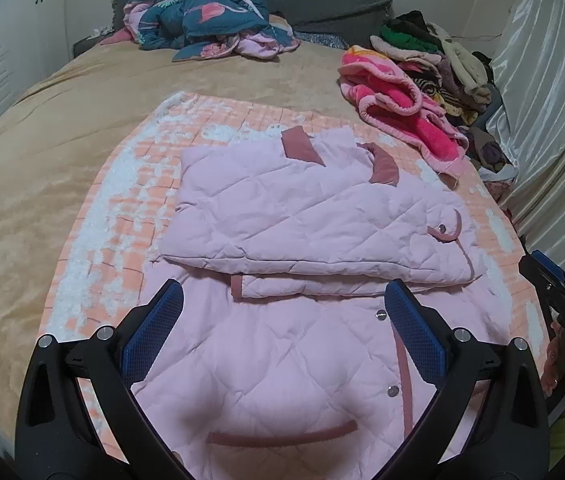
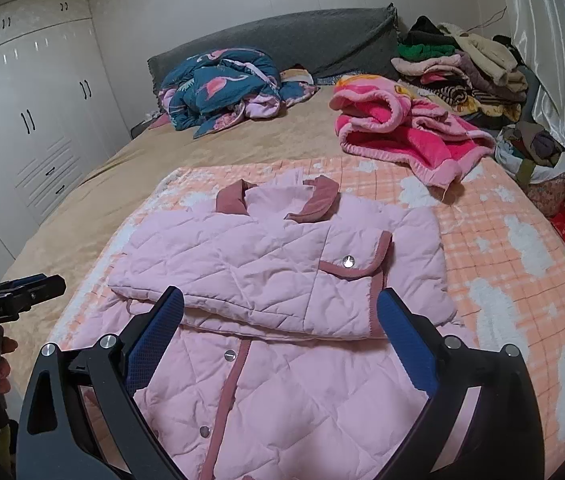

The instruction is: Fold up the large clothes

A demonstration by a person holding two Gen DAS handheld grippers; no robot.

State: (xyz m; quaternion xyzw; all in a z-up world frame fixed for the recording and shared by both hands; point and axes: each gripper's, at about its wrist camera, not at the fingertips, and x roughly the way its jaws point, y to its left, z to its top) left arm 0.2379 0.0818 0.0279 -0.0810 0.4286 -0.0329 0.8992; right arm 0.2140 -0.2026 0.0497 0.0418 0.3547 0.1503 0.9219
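A: Where is the jacket [image 1: 314,220] seen?

B: It is laid on a checked blanket [image 1: 114,216] spread over the bed [image 1: 42,152]. Its upper part is folded across itself, with the dark pink collar [image 2: 318,196] pointing toward the headboard [image 2: 302,44]. The lower part is spread flat toward the cameras, and a row of snaps [image 2: 229,355] is seen along the trimmed front edge. A flap pocket [image 2: 352,260] with one snap is shown on the folded part.

A: How are the left fingers [image 1: 282,336] held?

B: They are spread wide over the lower part of the jacket. Nothing is gripped between the blue pads [image 1: 414,336]; whether the cloth is touched cannot be told.

A: And the right fingers [image 2: 280,336]?

B: They are also opened wide, with nothing clamped. The folded edge of the jacket is seen between their tips.

A: What else is found on the bed?

B: A bright pink fleece [image 2: 402,136] is heaped just beyond the blanket's far right corner. A blue flamingo-print quilt [image 2: 222,88] is bundled by the headboard, and a stack of clothes [image 2: 462,68] is piled beside the curtain [image 2: 554,60]. A white wardrobe [image 2: 30,120] is seen to the left.
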